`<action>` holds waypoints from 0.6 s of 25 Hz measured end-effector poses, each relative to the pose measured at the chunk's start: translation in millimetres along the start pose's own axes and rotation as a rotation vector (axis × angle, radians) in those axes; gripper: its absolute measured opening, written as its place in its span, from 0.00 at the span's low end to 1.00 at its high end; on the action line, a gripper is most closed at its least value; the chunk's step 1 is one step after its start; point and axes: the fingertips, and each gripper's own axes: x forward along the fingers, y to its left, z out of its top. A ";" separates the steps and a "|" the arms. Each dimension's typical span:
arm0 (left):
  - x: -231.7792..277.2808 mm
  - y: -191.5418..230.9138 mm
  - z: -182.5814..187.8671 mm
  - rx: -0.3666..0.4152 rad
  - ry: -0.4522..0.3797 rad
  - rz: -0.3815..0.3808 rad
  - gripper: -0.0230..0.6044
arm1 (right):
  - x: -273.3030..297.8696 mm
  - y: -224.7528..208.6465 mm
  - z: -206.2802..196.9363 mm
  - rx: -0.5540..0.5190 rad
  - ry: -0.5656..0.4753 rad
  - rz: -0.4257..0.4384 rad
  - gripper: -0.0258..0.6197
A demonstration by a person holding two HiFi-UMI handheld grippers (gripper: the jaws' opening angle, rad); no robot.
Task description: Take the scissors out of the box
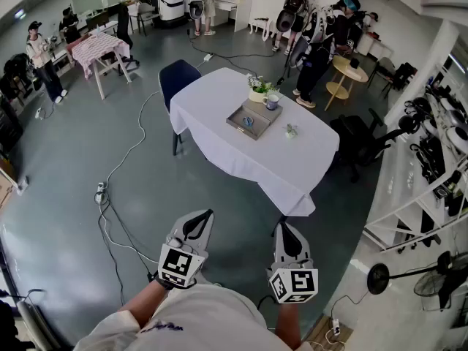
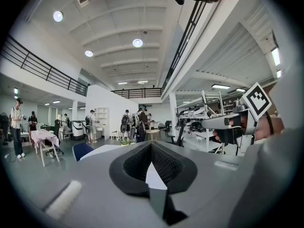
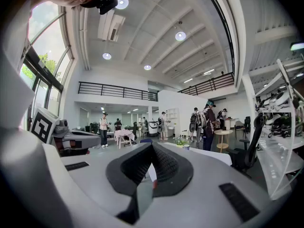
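The counter (image 1: 311, 148) is covered by a smooth, matt white cloth (image 1: 281, 185). The floor (image 1: 73, 167) is finished in smooth grey with a faint sheen. The left gripper (image 2: 151, 145) and right gripper (image 3: 152, 146) are moulded in matt grey plastic and lined with black ribbed pads (image 2: 168, 164).

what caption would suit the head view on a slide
Shut and empty, the grey left gripper and grey right gripper point toward a white-clothed table bearing a shallow grey box.
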 end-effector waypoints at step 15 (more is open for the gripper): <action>-16.2 3.1 0.2 -0.032 -0.020 -0.095 0.04 | -17.1 20.5 -9.7 -0.056 0.055 -0.034 0.04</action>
